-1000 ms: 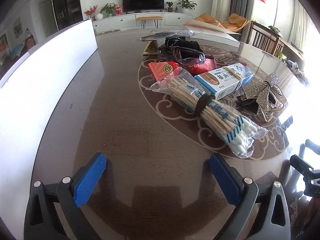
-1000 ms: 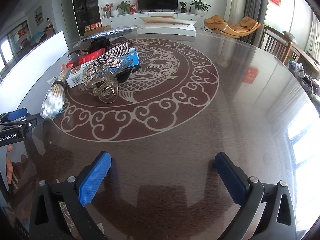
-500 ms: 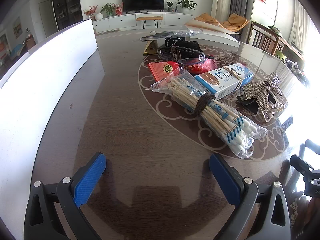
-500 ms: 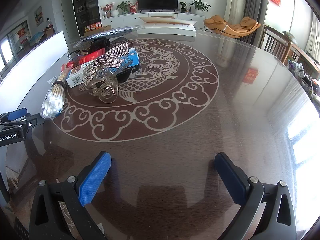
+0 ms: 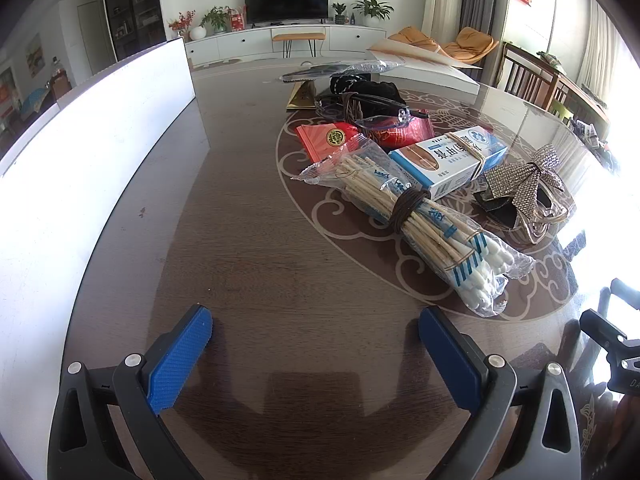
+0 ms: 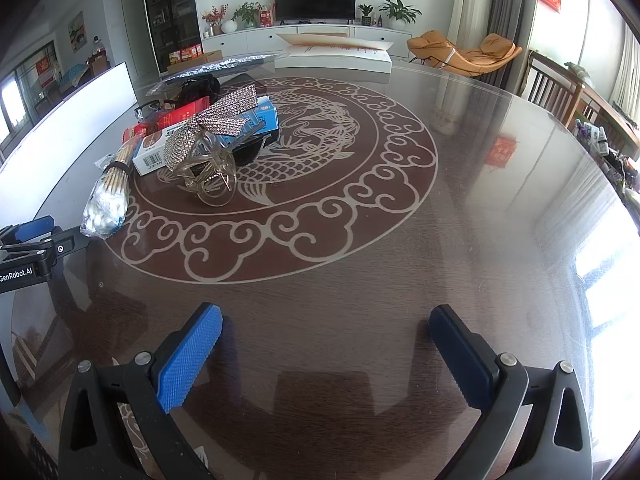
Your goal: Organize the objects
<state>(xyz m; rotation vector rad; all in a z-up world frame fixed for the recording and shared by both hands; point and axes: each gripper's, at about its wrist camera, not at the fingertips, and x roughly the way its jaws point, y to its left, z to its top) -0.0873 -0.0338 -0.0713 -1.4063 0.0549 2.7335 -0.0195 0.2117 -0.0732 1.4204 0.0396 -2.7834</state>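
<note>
While both claws hang low over the round table (image 6: 460,208), neither one holds anything. The left gripper (image 5: 316,354) has its blue pads (image 5: 180,360) spread wide, with bare dark wood between them. The right gripper (image 6: 326,354) is spread wide too, over a bare part of the glassy top.

Just ahead of the left claw, to its right, lies a bag of cotton swabs (image 5: 416,216) with a brown band around its middle. Its white tips point toward the claw. Touching the bag on the far side is a blue and white box (image 5: 448,160) with a rubber band on it. Beside the box sits a sparkly bow hair clip (image 5: 520,184), which leans on the box in the right view. Behind the bag lies a red packet (image 5: 328,140). Farther back are clear glasses (image 5: 380,116) on a red pouch (image 5: 400,132), then a black cloth thing (image 5: 368,90).

All these things crowd together on the left side of the swirl pattern. A tall white board (image 5: 80,160) stands along the table's left edge.
</note>
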